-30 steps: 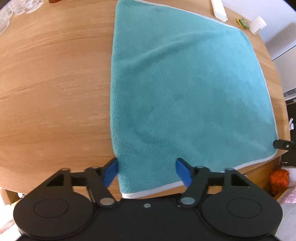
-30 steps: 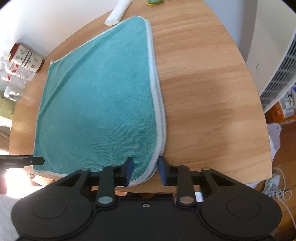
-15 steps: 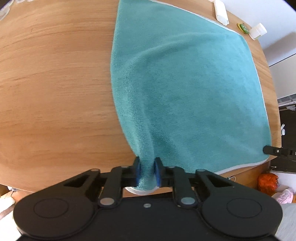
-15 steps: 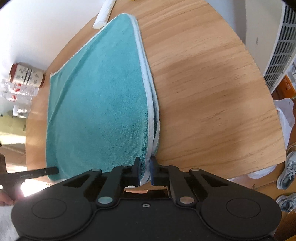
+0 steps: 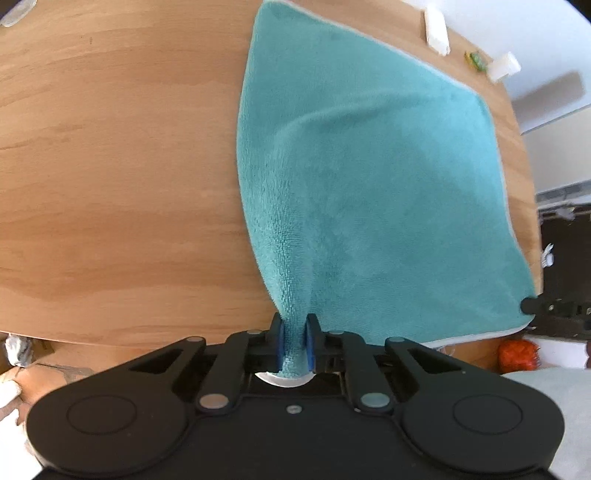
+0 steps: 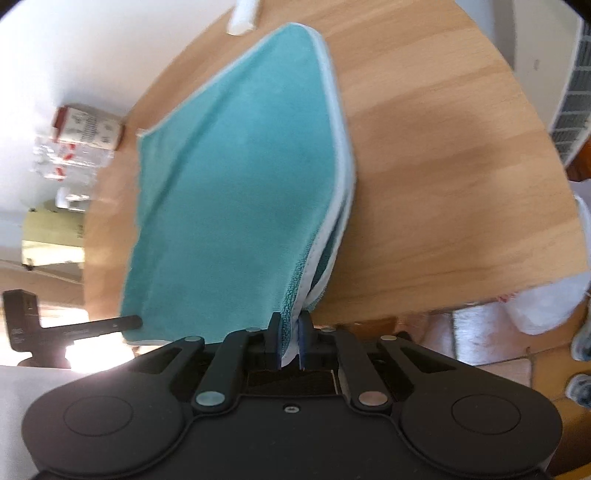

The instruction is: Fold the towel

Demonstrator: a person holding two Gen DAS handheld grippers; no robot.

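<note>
Two views showed one teal towel (image 5: 369,177) spread on a round wooden worktop (image 5: 110,166), its near corners pinched and raised off the wood.

From the left wrist, the left tongs (image 5: 294,341) were clamped on the towel's near left corner, the blue pads (image 5: 277,341) pressed against a bunched ridge of cloth that rose from the worktop's near edge up into them. A sliver of the white hem poked out behind the pads. The rest of the towel lay flat toward the far right edge of the worktop. At the towel's near right corner the tip of the right tongs (image 5: 532,305) touched the cloth. Small white items (image 5: 436,27) sat by the far edge, apart from the towel.

From the right wrist, the right tongs (image 6: 289,341) were closed on the towel's (image 6: 240,166) near right corner, where two white-hemmed layers came together between the pads. The cloth sloped from there down to the worktop (image 6: 443,166). The left tongs' finger (image 6: 92,326) met the towel's near left corner. A patterned tin (image 6: 88,127) stood near the worktop's far left edge, just beyond the towel's far corner.
</note>
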